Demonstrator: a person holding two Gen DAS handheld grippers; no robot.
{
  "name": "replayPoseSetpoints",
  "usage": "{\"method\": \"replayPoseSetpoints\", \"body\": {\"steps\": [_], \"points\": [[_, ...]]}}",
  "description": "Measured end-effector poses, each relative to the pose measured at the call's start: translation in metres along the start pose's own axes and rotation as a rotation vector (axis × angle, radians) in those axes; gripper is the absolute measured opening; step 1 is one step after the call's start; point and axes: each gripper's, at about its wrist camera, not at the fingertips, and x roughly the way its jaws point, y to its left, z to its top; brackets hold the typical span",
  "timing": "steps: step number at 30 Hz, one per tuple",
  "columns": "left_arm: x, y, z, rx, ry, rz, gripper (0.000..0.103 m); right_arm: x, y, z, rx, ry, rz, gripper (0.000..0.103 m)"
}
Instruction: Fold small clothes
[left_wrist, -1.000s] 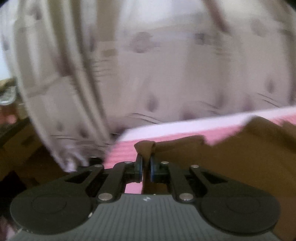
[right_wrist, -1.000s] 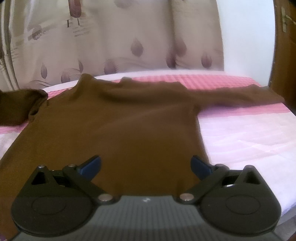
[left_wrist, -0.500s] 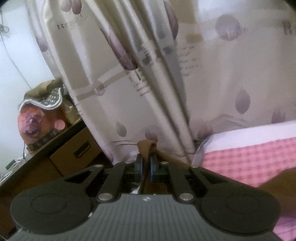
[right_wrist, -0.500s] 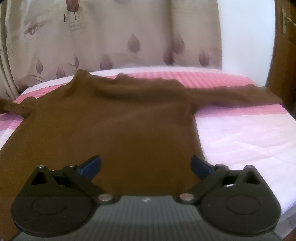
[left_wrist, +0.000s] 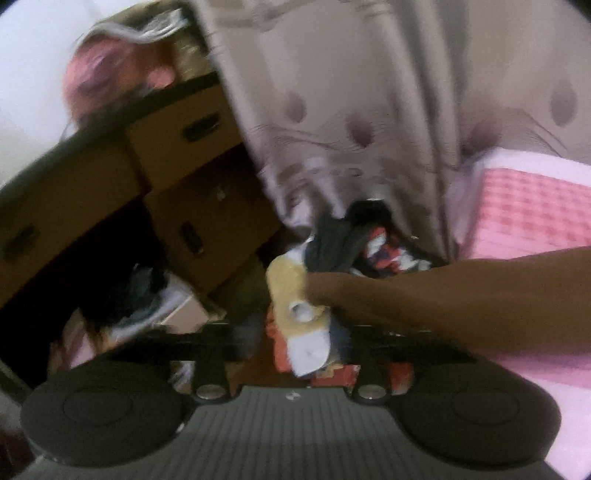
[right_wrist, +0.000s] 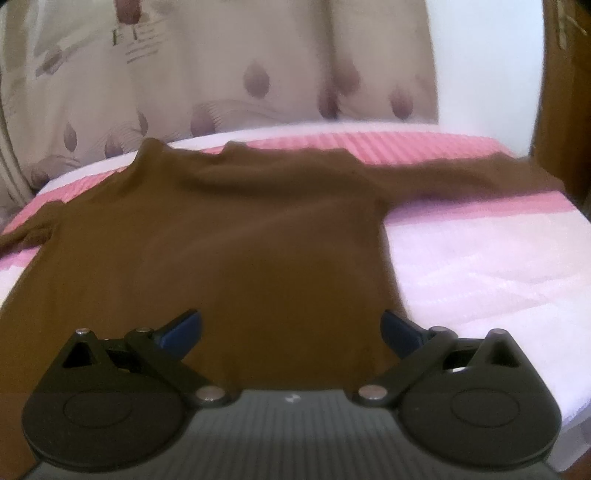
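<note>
I see the long-sleeved brown knit shirt (right_wrist: 236, 236) lying flat on the bed's pink and white checked cover (right_wrist: 480, 258), its body spread toward me and 1 sleeve stretched out to the right. My right gripper (right_wrist: 291, 328) hangs just above the near hem with its 2 blue-padded fingers (right_wrist: 181, 328) set wide apart and nothing pinched between them.

In the left wrist view the picture is blurred. My left gripper (left_wrist: 295, 343) has just been opening; its jaws stand apart, and the shirt's other brown sleeve (left_wrist: 443, 291) trails off the bed edge just ahead of them, free of the pads. Beyond it sits a heap of mixed coloured clothes (left_wrist: 332, 266), beside brown cardboard boxes (left_wrist: 192, 184) and a beige leaf-print curtain (left_wrist: 351, 92).
</note>
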Motion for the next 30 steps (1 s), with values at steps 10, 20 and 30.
{"method": "replayPoseSetpoints", "body": {"steps": [10,20,30], "points": [[-0.116,-0.026,0.010,0.078,-0.242,-0.104,0.097,-0.017,-0.111,0.027,0.260,-0.077,-0.048,0.103],[-0.189,-0.153,-0.035,0.128,-0.224,-0.454,0.098,0.009,-0.279,0.075,0.530,-0.121,-0.113,0.103],[-0.193,-0.188,-0.067,0.097,-0.207,-0.496,0.098,0.078,-0.409,0.134,0.650,-0.114,-0.227,0.103]]}}
